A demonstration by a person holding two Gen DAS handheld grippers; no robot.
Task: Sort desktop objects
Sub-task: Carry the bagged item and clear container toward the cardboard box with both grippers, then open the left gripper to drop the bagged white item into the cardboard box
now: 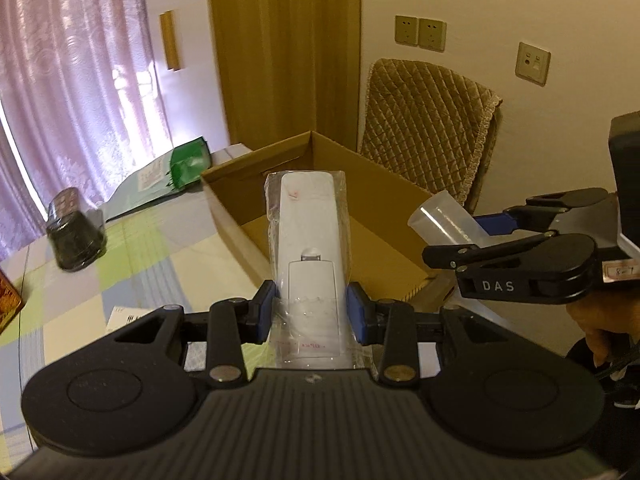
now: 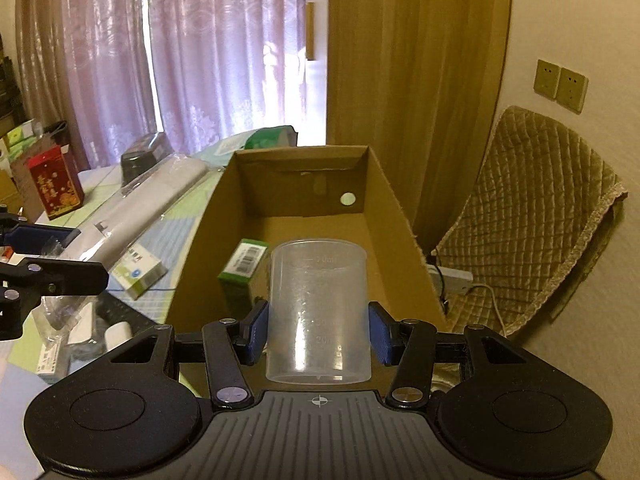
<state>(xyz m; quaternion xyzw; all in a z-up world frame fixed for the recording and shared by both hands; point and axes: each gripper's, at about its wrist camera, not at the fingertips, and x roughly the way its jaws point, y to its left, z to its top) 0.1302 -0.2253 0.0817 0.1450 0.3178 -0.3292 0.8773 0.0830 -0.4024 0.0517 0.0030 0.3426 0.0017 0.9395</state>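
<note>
1. The left gripper [image 1: 311, 312] was clamped on a white remote control in a clear plastic sleeve [image 1: 308, 240], gripped near its battery-cover end and raised, its far end pointing toward the open cardboard box [image 1: 384, 196].
2. The right gripper [image 2: 318, 330] was closed on a translucent measuring cup [image 2: 318, 312], held above the near part of the box, mouth away from the camera.
3. A green-and-white carton [image 2: 244, 270] already lay inside the box, against its left wall.
4. Judged step: carrying both held items to the box. To do it well, each should be brought past the box's rim and lowered close to the floor before the pads [image 2: 256, 332] part; the cup is light and likely to roll or tip, and the sleeve looks slippery.
5. On the checked tablecloth [image 1: 132, 264] outside the box remained a flat medicine box [image 2: 138, 274], a red carton [image 2: 54, 182] and a dark wrapped container [image 1: 76, 242].
6. Hard to make out: the box floor beneath the cup, the small items at the right-wrist view's lower left, and the printing on the sleeve.
</note>
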